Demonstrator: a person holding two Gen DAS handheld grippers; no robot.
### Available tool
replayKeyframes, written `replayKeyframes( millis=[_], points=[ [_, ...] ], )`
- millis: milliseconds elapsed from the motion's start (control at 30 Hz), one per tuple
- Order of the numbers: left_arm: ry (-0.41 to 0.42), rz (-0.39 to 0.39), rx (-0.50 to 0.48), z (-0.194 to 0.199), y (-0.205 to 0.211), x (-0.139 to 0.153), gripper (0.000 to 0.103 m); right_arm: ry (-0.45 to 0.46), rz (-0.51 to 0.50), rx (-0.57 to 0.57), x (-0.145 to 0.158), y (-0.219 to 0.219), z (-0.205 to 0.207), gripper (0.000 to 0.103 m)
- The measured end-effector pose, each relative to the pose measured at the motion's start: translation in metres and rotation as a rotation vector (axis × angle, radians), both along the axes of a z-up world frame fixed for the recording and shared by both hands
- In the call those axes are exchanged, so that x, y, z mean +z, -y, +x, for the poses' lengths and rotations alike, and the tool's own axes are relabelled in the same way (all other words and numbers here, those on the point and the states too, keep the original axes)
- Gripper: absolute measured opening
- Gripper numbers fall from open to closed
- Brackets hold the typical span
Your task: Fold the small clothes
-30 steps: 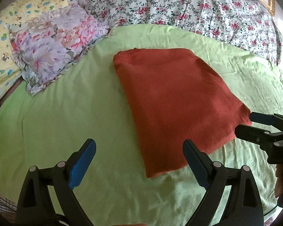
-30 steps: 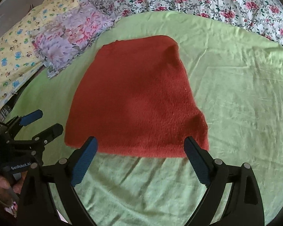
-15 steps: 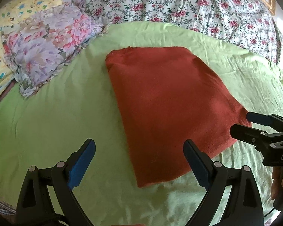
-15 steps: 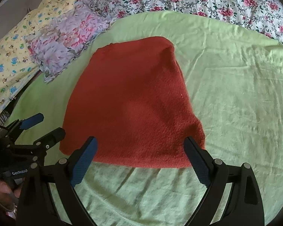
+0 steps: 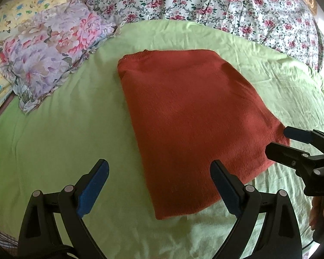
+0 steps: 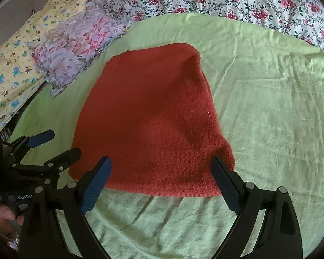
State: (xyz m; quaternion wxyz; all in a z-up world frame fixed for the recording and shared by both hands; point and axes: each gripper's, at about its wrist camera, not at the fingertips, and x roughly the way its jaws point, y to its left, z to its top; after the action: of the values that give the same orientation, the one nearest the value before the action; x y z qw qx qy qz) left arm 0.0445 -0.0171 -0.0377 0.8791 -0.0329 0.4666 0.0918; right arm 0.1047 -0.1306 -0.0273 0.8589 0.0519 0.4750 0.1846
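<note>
A rust-red knitted garment (image 5: pixel 190 118) (image 6: pixel 153 116) lies folded flat on the light green sheet (image 5: pixel 54 129). My left gripper (image 5: pixel 159 172) hovers open over the garment's near left corner, holding nothing. My right gripper (image 6: pixel 161 170) stands open over the garment's near edge, its fingers astride that hem, nothing held. In the left wrist view the right gripper (image 5: pixel 280 140) shows at the garment's right corner. In the right wrist view the left gripper (image 6: pixel 58 144) shows at the garment's left corner.
A lilac floral pillow (image 5: pixel 47 54) and a yellow animal-print pillow (image 6: pixel 17 64) lie at the far left. A white rose-print quilt (image 5: pixel 205 4) runs along the far side. A hand (image 6: pixel 2 218) holds the left gripper's handle. Green sheet (image 6: pixel 280 108) spreads to the right.
Both grippers have eased a little closer toward the garment's near edge; the left view has shifted slightly left. The garment lies as it did. Both grippers stay open.
</note>
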Motion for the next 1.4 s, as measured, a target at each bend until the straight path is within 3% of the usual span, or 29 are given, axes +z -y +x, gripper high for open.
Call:
replayKeyframes(
  millis=[1400],
  points=[
    [0.003,-0.016,0.040,-0.0011,-0.0036,0.0059,0.096,0.008,0.013,0.020,0.0094,-0.0064,0.0047,0.093]
  ],
)
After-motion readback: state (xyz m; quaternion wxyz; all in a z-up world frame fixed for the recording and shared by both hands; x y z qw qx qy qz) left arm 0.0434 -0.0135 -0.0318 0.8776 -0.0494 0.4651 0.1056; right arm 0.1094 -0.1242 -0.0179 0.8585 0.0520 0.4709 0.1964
